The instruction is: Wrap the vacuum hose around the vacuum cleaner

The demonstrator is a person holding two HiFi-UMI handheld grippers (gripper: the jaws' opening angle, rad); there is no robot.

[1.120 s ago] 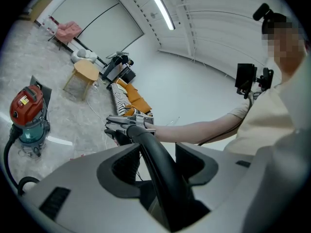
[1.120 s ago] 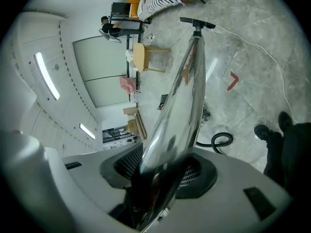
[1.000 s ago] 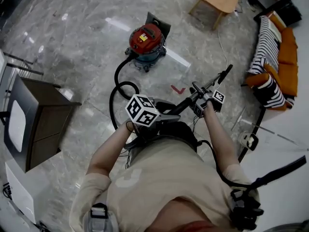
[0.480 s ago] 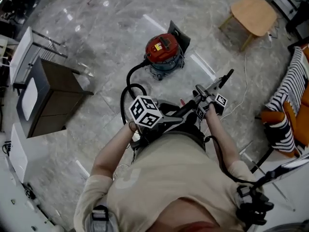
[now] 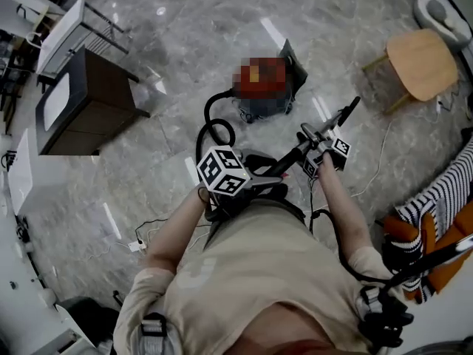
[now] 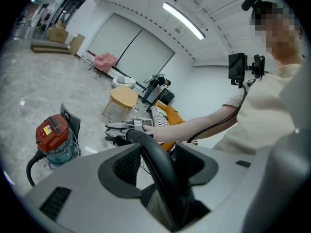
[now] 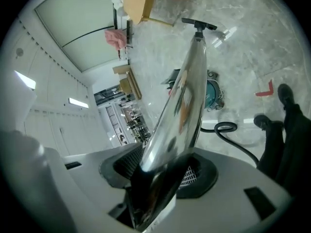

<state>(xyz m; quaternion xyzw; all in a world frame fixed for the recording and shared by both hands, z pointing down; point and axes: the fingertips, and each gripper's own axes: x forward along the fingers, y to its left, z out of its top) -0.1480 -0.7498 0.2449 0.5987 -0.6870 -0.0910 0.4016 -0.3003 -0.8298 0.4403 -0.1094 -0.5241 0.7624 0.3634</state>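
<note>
The hose (image 6: 156,155) is clamped in the left gripper (image 6: 160,171), the chrome wand (image 7: 187,91) in the right gripper (image 7: 163,176); the vacuum cleaner (image 6: 54,137) is seen well apart.

Shiny metal wand (image 7: 187,91), glossy floor (image 5: 177,65)

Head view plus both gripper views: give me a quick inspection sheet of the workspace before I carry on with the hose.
Surface: glossy grey marble floor.
Job's things: red vacuum cleaner upright; black hose loops on the floor, not wrapped; chrome wand lifted.
Clutter: red tape mark on the floor.
Grippers: left gripper shut on the hose; right gripper shut on the wand.
Cables: white cable near the table; power strip with leads.
Surroundings: dark cabinet, round wooden table, striped sofa.
</note>
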